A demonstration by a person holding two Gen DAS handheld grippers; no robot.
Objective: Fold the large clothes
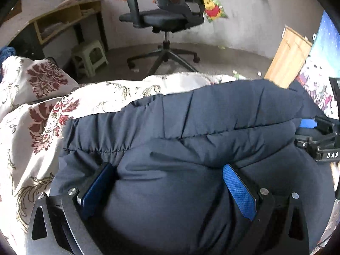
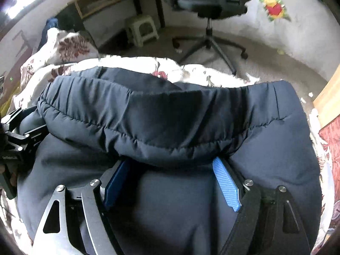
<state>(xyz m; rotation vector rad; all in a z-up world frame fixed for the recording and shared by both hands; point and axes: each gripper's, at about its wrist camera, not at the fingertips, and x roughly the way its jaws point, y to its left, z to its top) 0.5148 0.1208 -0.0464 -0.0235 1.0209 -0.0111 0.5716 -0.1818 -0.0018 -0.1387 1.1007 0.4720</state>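
- Left hand-held gripper (image 1: 167,182) at 6 o'clock of its own view, jaws spread wide, bulging navy fabric filling the gap and pressing against both blue pads (image 1: 239,191) — a wide grip on the padded jacket (image 1: 191,127).
- Right hand-held gripper (image 2: 172,182) likewise at 6 o'clock in its view, jaws spread, both pads tucked under a thick folded edge of the same jacket; whether pads press the cloth or merely flank it, cannot tell.
- Right tool's black frame visible at 3 o'clock in the left view, beside the jacket's end.
- Jacket lying across the bed, puffy stitched hem running 9 to 3 o'clock just beyond the fingertips.
- Floral bedcover (image 1: 34,110) — cream with dark red motifs — under the jacket, showing from 9 to 12 o'clock.
- Farther out, on the floor: pale plastic stool (image 1: 89,57) at 11 o'clock, black office chair (image 1: 163,19) at 12 o'clock.
- Wooden shelf unit (image 1: 63,19) against the wall at 11 o'clock.
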